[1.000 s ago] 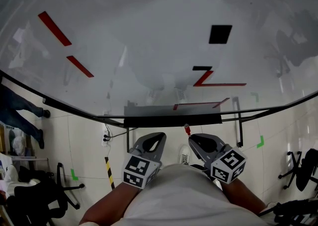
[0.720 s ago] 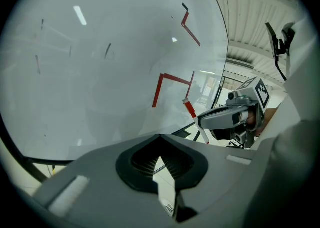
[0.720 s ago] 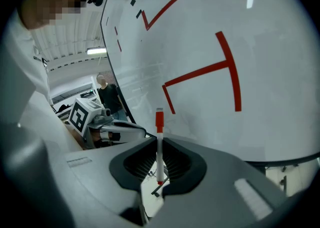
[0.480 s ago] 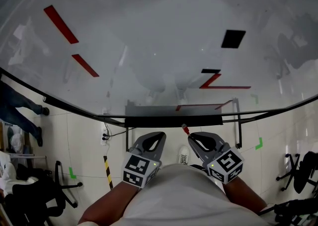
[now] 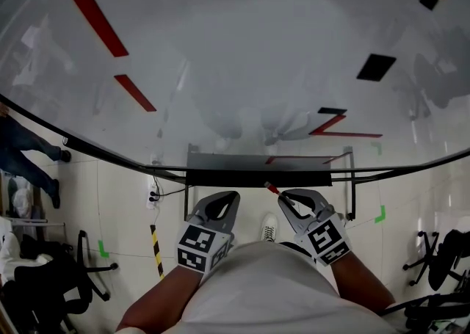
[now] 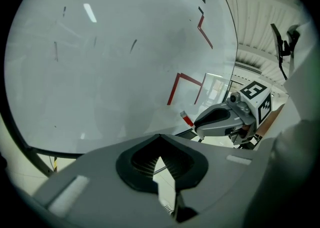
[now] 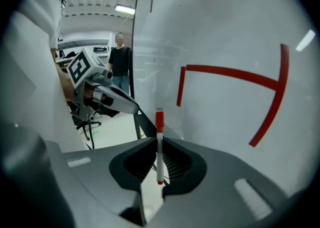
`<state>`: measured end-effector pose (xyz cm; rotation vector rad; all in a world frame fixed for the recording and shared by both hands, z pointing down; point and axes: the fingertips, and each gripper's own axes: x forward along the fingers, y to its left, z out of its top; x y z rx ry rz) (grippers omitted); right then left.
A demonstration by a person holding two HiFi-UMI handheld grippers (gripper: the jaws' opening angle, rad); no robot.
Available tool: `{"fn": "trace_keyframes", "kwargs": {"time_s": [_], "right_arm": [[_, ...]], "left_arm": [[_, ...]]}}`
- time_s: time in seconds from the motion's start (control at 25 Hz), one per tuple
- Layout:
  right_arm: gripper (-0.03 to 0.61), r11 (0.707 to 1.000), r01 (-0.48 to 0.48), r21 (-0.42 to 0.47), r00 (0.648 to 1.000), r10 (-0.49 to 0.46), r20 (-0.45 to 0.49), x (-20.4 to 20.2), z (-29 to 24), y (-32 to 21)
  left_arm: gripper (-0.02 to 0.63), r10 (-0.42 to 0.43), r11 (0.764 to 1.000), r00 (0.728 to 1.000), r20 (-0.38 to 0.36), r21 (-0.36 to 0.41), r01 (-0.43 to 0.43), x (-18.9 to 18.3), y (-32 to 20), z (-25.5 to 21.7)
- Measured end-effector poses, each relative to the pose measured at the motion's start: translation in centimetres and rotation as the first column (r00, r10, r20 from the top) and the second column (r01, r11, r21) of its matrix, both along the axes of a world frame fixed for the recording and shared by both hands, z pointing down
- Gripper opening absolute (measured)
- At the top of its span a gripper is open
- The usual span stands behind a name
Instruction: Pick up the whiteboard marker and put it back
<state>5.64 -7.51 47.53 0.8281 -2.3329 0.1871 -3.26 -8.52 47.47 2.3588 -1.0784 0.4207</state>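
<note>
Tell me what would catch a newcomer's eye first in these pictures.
The big whiteboard fills the upper head view, crossed by bold red strokes. Low at centre, the right claw grips a red-capped whiteboard marker close to the board, while the left claw beside it is shut and empty.
</note>
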Motion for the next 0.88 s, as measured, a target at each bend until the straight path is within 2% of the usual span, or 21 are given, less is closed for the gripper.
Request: {"fn": "trace_keyframes", "kwargs": {"time_s": [0.2, 0.44, 0.88], "right_arm": [[0.040, 0.998, 0.055, 0.025, 0.992, -0.052, -0.112, 0.0, 1.6, -0.6], [0.040, 0.991, 0.120, 0.057, 0.963, -0.103, -0.251, -0.1, 3.3, -1.4], [0.040, 0.982, 0.178, 0.058, 0.920, -0.144, -0.365, -0.5, 6.1, -3.2]], "left_arm": [[0.017, -0.027, 0.999, 1.000, 0.001, -0.022, 0.027, -0.9, -0.1, 0.7], [0.017, -0.029, 0.999, 1.000, 0.003, -0.037, 0.029, -1.1, -0.1, 1.2], [0.017, -0.050, 0.998, 0.999, 0.003, -0.046, 0.050, -2.1, -0.6, 1.5]]}}
